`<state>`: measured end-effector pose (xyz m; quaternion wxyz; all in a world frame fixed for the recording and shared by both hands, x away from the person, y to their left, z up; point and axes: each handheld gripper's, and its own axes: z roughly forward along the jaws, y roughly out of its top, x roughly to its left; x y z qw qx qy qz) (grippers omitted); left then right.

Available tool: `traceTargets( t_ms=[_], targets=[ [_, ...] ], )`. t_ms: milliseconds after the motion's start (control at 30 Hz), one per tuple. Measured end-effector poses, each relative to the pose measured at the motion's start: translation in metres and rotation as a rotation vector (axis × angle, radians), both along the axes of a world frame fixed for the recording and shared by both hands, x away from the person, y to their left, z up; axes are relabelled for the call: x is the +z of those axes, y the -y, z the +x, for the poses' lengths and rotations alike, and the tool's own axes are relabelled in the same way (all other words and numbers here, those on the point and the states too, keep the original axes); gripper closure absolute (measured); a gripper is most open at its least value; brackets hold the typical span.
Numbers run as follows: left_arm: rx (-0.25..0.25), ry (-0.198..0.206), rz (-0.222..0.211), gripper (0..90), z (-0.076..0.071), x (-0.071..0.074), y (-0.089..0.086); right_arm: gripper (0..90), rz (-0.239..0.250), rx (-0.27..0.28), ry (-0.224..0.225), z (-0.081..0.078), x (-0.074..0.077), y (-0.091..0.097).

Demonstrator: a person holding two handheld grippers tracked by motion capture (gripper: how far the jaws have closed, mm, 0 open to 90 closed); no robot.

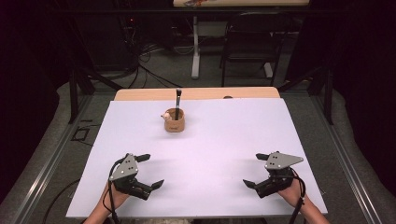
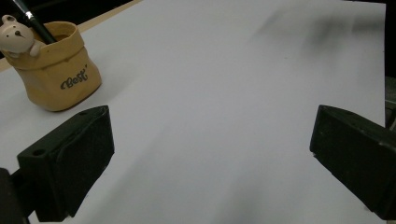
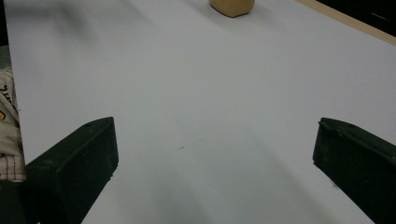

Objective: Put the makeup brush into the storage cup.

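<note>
On the white sheet covering the worktop [image 1: 205, 154], a small tan, sack-shaped ceramic pot [image 1: 174, 120] stands upright toward the far middle, well apart from both hand-held grippers. A little cream bear figure [image 2: 15, 37] clings to the pot's rim, and a slim black brush handle [image 1: 178, 99] stands inside the pot, leaning a little as the left gripper view shows it. The word "Best" is printed in dark script on the pot's side. The left hand-held gripper [image 1: 147, 171] sits low over the near left part of the sheet with its two black jaws spread wide and nothing between them; in its own view the pot stands at the upper left, beyond the left jaw. The right hand-held gripper [image 1: 256, 170] is at the near right part of the sheet, its jaws likewise wide apart and empty, and its own view catches the pot's base at the top edge. A bare wooden strip of the worktop shows beyond the far edge of the sheet.
</note>
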<state>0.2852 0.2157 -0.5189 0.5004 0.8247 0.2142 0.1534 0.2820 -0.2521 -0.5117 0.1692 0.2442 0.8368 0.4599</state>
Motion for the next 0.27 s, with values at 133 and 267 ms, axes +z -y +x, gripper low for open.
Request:
traceTargets(
  t_ms=[133,267],
  targets=[
    [0.005,-0.006,-0.001,0.0,0.0014,-0.0011,-0.0011,0.0,0.004,0.0,0.001,0.0004,0.0,0.0004],
    [0.01,-0.004,-0.01,0.0,0.0024,-0.0011,-0.0028,0.0,0.007,-0.001,0.005,0.0014,0.0001,0.0009]
  ],
)
